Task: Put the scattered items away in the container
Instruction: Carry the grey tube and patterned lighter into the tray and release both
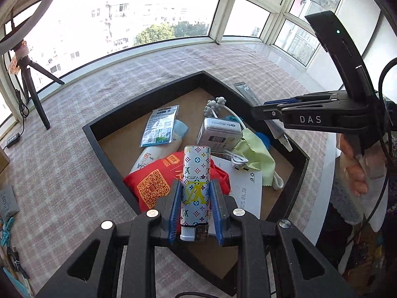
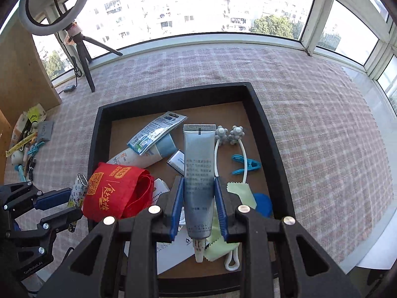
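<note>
**Both hands are over the box, ready to drop**

The left hand-held gripper (image 1: pixel 195 207) squeezes a shiny patterned lighter (image 1: pixel 196 188). The lighter's long side points away from the hand, out over the black tray (image 1: pixel 148 92), just above the soft red bag (image 1: pixel 151 183).

The right hand-held gripper (image 2: pixel 199 207) squeezes a smooth silver tube (image 2: pixel 199 173), cap end near, flat end far. It hangs over the middle of the tray, so the tray floor lies right below. Both things look ready to let go. More small items (image 2: pixel 27 139) wait far left on the checked surface (image 2: pixel 310 114).
</note>
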Motion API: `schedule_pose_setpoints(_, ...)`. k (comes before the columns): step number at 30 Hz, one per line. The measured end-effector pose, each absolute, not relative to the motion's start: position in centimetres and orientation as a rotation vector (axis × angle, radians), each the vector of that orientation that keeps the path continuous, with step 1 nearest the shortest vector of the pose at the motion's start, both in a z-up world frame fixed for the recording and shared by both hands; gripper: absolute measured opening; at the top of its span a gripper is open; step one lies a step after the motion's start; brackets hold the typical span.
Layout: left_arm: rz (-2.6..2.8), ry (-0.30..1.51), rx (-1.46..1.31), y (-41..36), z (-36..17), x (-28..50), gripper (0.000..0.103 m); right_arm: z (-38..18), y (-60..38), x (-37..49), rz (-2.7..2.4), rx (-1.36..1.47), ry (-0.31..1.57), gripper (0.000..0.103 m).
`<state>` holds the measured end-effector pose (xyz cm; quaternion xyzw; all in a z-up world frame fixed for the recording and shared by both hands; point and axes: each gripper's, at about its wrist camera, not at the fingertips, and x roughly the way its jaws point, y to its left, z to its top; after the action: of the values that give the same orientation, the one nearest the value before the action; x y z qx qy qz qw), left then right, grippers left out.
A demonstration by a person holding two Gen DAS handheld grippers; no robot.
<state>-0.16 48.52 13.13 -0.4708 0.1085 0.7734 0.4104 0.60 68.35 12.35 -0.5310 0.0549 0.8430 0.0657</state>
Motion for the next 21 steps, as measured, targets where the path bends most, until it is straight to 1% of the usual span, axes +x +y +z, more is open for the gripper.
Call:
schedule_pose_setpoints(6, 1.892, 0.307, -1.147, 52.6, 13.7, 1.6, 0.023, 12.2, 71.8, 3.3, 2.474, -1.567, 0.207, 0.025)
schedule_pose_setpoints(7, 1.899, 0.319, -1.148, 53.2, 13.8, 1.8, 0.027, 12.3, 72.1, 3.6, 2.483, -1.555, 0.206, 0.025)
schedule_pose_setpoints(9, 1.921, 0.327, -1.151, 53.7, 13.9, 1.9, 0.042, 12.7, 72.5, 4.0, 2.497, -1.535, 0.208, 0.026)
schedule_pose_setpoints(10, 1.922, 0.326, -1.146, 53.8, 13.9, 2.0, 0.041, 12.7, 72.8, 4.1, 2.482, -1.535, 0.222, 0.036)
schedule_pose_setpoints(11, 1.924, 0.332, -1.145, 53.9, 13.9, 2.1, 0.041, 12.9, 73.1, 4.2, 2.480, -1.528, 0.240, 0.043)
schedule_pose_setpoints(21, 1.964, 0.319, -1.162, 52.3, 13.8, 1.9, 0.041, 13.3, 72.9, 4.3, 2.496, -1.506, 0.243, 0.043)
